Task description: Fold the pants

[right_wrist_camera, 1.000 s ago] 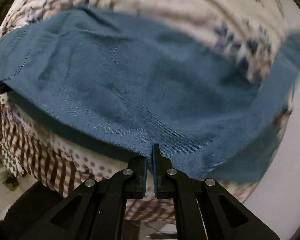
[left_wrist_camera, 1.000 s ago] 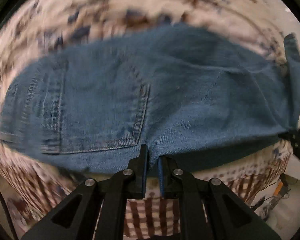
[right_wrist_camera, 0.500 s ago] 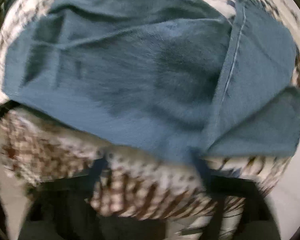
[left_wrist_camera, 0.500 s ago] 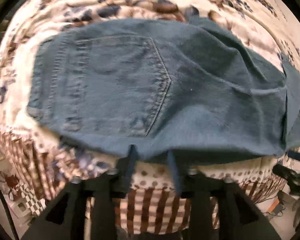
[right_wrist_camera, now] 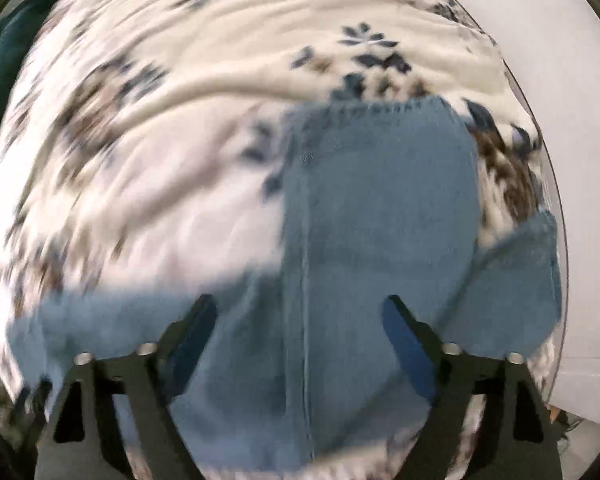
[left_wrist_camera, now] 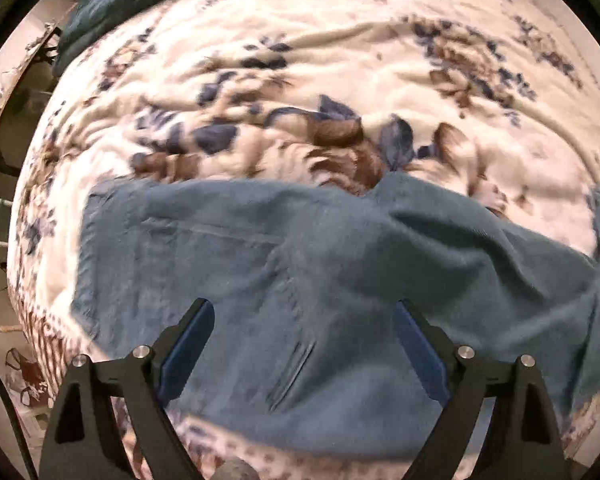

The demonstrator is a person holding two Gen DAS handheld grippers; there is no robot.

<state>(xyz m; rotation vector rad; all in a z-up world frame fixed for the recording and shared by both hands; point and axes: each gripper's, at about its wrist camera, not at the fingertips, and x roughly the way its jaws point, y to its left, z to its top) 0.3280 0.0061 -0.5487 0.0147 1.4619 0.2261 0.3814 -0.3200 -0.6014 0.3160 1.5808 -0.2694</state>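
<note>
On the bed (left_wrist_camera: pixel 380 60), the jeans (left_wrist_camera: pixel 320 280) lie released beneath both spread claws, left claw (left_wrist_camera: pixel 304 312) and right claw (right_wrist_camera: pixel 300 308), just opened; the leg toward twelve o'clock should be regripped squarely.

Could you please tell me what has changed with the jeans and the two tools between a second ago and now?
Both tools let go: the left tool and the right tool, each shut on the near edge of the jeans a second ago, have just been opening and now stand wide above the denim, gripping nothing. Both have moved over the cloth. The jeans still lie on the floral blanket.
</note>
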